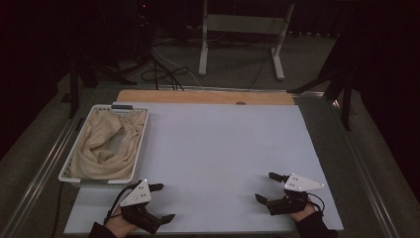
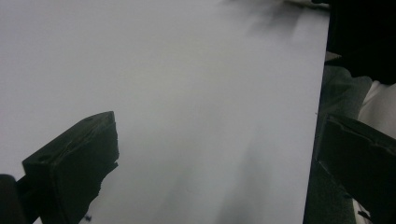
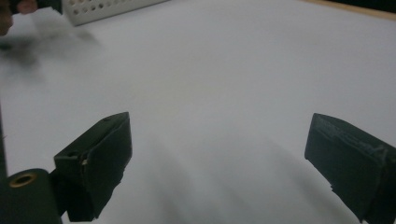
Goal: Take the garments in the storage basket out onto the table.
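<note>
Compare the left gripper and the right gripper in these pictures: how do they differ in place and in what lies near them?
The left gripper sits at the table's near left, just below the white basket of beige cloth; the right gripper sits at the near right, with bare white table around it. The left gripper points right; the right gripper points left. Both stand open, holding nothing.

Cloth [image 1: 101,144] in basket [image 1: 142,144], table's [image 1: 223,144] left.
</note>
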Demonstrator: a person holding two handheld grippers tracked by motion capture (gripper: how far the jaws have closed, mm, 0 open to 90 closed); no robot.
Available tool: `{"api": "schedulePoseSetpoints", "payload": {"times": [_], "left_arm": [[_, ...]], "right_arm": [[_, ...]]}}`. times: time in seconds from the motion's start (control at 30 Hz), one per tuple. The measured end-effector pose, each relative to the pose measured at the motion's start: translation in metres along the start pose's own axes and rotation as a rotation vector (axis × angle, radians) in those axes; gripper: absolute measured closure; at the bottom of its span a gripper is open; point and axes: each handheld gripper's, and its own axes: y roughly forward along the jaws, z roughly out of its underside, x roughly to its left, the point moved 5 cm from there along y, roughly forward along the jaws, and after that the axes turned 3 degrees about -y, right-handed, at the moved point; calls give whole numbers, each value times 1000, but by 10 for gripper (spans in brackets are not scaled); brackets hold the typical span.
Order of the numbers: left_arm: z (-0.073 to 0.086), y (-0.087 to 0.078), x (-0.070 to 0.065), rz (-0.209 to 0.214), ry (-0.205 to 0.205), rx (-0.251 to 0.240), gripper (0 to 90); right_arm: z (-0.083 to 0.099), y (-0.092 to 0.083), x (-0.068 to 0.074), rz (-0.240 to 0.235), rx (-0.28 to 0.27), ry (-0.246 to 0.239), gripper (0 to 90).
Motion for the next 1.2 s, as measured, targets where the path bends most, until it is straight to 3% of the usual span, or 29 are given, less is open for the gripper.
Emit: {"api": "schedulePoseSetpoints", "payload": {"times": [0.37, 0.53, 0.83, 1.2], "left_arm": [[1, 8, -1, 1, 13, 40, 0], [1, 10, -3, 23, 10, 60, 0], [0, 13, -8, 70, 13, 110, 0], [-12, 7, -15, 101, 49, 111, 0]], "right_arm": [[1, 4, 7, -45, 9, -25, 79], [-1, 2, 8, -56, -4, -13, 80], [-5, 0, 15, -88, -7, -38, 82], [-7, -1, 18, -75, 0, -70, 82]]}}
